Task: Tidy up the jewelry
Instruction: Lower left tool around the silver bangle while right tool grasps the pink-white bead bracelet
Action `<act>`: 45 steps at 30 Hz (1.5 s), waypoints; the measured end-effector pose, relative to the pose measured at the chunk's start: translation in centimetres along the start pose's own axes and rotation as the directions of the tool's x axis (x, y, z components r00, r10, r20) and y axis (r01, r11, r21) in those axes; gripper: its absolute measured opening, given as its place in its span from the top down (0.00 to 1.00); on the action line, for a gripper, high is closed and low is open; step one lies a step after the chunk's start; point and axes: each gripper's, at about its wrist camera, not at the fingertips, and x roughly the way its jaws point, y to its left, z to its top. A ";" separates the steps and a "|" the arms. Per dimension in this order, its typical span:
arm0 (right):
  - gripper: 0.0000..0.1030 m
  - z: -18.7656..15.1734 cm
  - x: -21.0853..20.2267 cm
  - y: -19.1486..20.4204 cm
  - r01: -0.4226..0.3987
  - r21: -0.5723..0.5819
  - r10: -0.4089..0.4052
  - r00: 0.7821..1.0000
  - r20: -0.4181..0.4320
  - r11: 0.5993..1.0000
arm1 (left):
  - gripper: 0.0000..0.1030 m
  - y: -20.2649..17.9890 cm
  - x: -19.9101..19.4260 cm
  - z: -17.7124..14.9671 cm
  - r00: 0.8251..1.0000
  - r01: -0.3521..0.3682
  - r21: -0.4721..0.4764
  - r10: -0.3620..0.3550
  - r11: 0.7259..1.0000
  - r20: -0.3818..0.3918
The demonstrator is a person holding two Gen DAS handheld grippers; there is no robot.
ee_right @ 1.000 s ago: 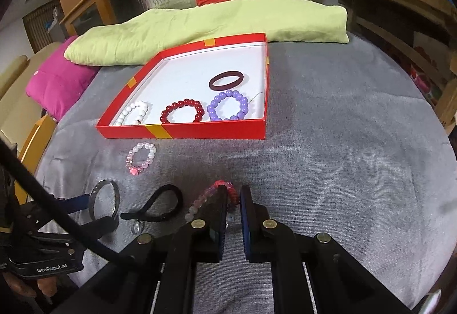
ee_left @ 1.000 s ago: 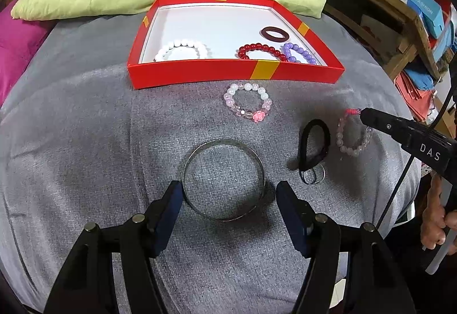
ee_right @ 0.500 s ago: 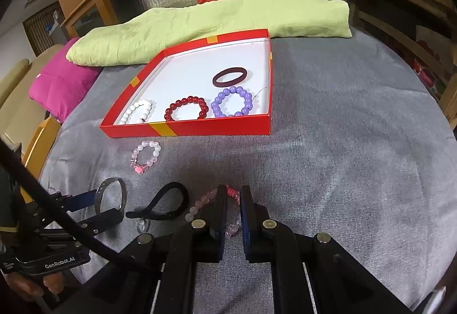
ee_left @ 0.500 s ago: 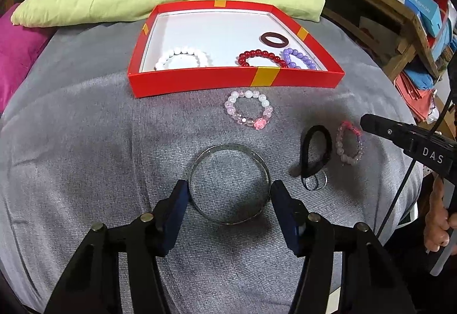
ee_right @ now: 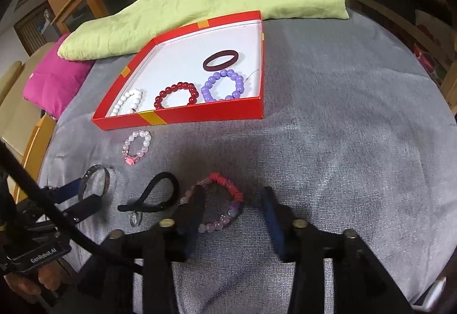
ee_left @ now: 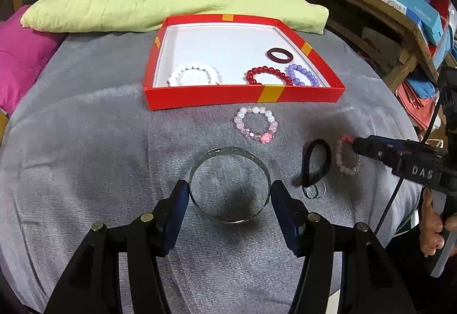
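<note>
left tool [ee_left: 230, 194] is spread wide around the silver bangle [ee_left: 229, 184] on the grey worktop [ee_left: 85, 142], right tool [ee_right: 234, 209] spread over the pink bead bracelet [ee_right: 217, 204], red box [ee_left: 242, 94] already has four bracelets in it

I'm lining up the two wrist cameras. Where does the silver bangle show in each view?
Left wrist: silver bangle lies low in the centre, between the open left gripper's fingers.
Right wrist: silver bangle lies at the lower left edge, between the same fingers, seen side-on.
Shared landmark: the red box, beyond the bangle in both.
</note>
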 end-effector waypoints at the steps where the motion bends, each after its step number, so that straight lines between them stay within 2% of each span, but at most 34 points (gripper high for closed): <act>1: 0.53 -0.1 0.1 0.1 0.007 -0.011 -0.007 1.000 0.000 1.000 | 0.41 0.0 -0.1 0.0 1.000 -0.004 0.000 0.004 1.000 0.003; 3: 0.54 -0.4 0.6 0.6 0.035 -0.045 -0.035 0.999 -0.013 0.998 | 0.41 0.1 -0.3 0.1 1.000 -0.012 -0.004 0.012 1.000 0.010; 4: 0.58 -0.5 0.9 0.8 0.049 -0.061 -0.050 0.999 -0.016 0.997 | 0.41 0.2 -0.4 0.1 1.000 -0.013 -0.006 0.013 1.000 0.013; 6: 0.73 -0.9 1.0 1.5 0.105 -0.118 -0.105 0.994 0.006 0.987 | 0.41 0.2 -0.5 0.2 1.000 -0.017 -0.009 0.017 1.000 0.018; 9: 0.90 -1.0 1.1 2.2 0.112 -0.156 -0.110 0.994 0.025 0.981 | 0.41 0.3 -0.7 0.2 0.999 -0.032 -0.008 0.032 0.999 0.026; 12: 0.91 -1.0 1.1 2.4 0.118 -0.158 -0.114 0.993 0.038 0.980 | 0.41 0.4 -0.9 0.3 0.998 -0.045 -0.010 0.046 0.999 0.034; 20: 0.91 -0.2 -0.7 1.5 0.059 -0.092 -0.048 0.992 0.113 0.994 | 0.41 0.6 -1.4 0.5 0.995 -0.077 -0.014 0.078 0.997 0.063; 31: 0.92 0.5 -3.5 1.2 -0.042 -0.043 0.051 0.966 0.255 0.998 | 0.41 0.6 -2.0 0.6 0.987 -0.128 -0.010 0.129 0.992 0.095; 42: 0.92 0.5 -3.4 1.7 -0.055 -0.052 0.066 0.968 0.243 0.997 | 0.41 0.4 -2.2 0.6 0.984 -0.146 0.002 0.145 0.989 0.108; 45: 0.91 0.7 -3.0 1.0 -0.052 -0.029 0.057 0.975 0.213 0.998 | 0.41 0.5 -2.3 0.6 0.984 -0.144 -0.001 0.144 0.990 0.107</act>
